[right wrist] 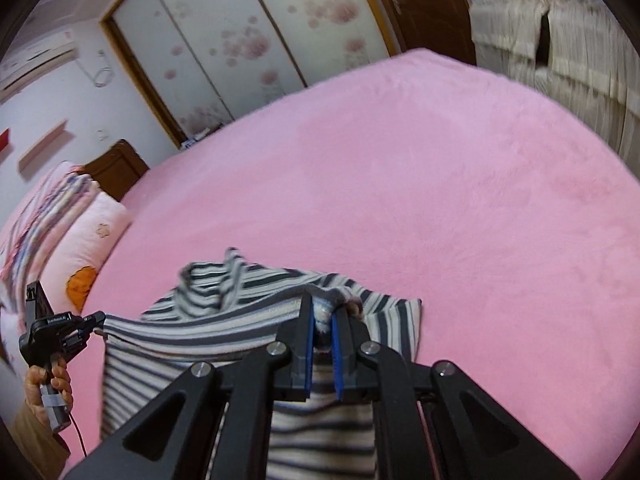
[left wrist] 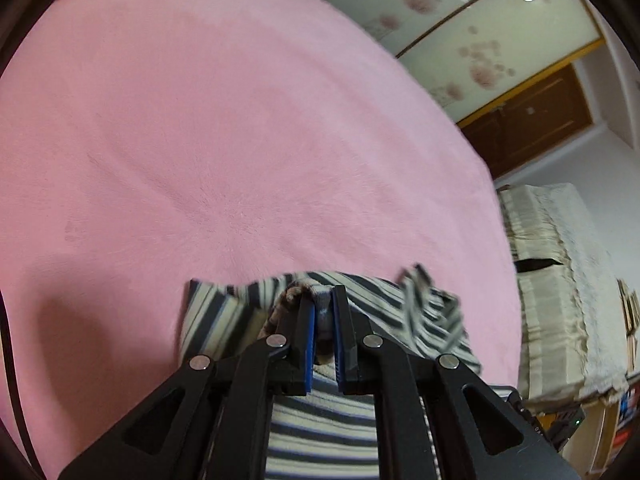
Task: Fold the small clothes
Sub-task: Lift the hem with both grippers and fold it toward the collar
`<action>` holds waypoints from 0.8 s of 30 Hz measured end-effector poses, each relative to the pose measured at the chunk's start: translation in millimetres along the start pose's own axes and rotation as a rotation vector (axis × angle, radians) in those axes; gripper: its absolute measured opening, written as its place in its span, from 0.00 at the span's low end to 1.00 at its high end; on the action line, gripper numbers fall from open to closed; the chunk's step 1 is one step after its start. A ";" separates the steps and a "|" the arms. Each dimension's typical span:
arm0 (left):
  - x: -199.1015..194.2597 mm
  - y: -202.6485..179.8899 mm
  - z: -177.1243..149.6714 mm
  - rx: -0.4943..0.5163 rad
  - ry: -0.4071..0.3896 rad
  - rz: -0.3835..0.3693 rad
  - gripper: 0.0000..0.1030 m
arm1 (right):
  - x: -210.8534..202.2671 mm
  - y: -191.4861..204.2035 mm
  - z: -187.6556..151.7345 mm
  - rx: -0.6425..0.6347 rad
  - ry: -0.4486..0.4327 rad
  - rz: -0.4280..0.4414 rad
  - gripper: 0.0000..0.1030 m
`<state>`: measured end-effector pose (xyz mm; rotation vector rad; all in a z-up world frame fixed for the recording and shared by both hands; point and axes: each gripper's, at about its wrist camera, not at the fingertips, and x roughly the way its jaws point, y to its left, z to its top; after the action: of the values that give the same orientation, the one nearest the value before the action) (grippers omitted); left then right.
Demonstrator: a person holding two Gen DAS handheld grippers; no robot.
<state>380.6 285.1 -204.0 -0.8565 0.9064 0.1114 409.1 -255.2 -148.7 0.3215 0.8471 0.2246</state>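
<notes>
left gripper (left wrist: 323,308) clamped on striped top (left wrist: 324,428) | right gripper (right wrist: 323,312) pinching its edge too | top stretched between them over pink bed (right wrist: 460,200) | no readable writing

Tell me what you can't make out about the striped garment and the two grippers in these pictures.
- Left wrist view: the striped garment is motion-blurred at its far edge; its near part is hidden under the left gripper.
- Right wrist view: the right gripper covers the pinched edge; the garment's type is unclear.
- Right wrist view: the left gripper's jaws are too small to read.
</notes>
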 end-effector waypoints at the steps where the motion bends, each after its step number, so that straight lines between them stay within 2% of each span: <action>1: 9.3 0.6 1.3 -0.011 0.004 0.007 0.06 | 9.7 -2.5 1.3 0.012 0.010 -0.008 0.07; 5: 40.8 5.9 8.0 -0.058 0.010 0.009 0.06 | 44.5 -13.8 6.5 0.076 0.048 -0.026 0.07; 8: 54.7 11.0 12.4 -0.116 0.019 -0.024 0.12 | 59.9 -20.0 6.8 0.122 0.092 -0.042 0.08; 13: 59.0 11.8 19.7 -0.180 -0.041 -0.100 0.20 | 61.4 -25.4 11.1 0.166 0.106 -0.010 0.08; 17: 52.2 6.7 25.1 -0.188 -0.134 -0.085 0.26 | 58.7 -29.7 18.7 0.211 0.098 0.014 0.08; 19: 49.4 8.4 27.4 -0.198 -0.148 -0.070 0.26 | 59.1 -30.7 21.7 0.242 0.110 0.025 0.09; 20: 48.8 10.4 28.9 -0.199 -0.147 -0.056 0.26 | 59.5 -31.2 22.6 0.256 0.114 0.029 0.11; 22: 50.2 9.1 29.0 -0.181 -0.136 -0.011 0.26 | 60.0 -35.9 23.8 0.313 0.133 0.053 0.21; 23: 48.7 9.2 29.8 -0.168 -0.132 -0.004 0.26 | 59.4 -38.5 23.9 0.341 0.141 0.061 0.33; 24: 49.7 6.9 28.7 -0.137 -0.122 0.009 0.26 | 55.8 -43.0 24.2 0.375 0.141 0.068 0.38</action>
<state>427.7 297.0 -235.3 -0.9621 0.7944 0.2332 466.3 -281.9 -188.3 0.6919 1.0185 0.1521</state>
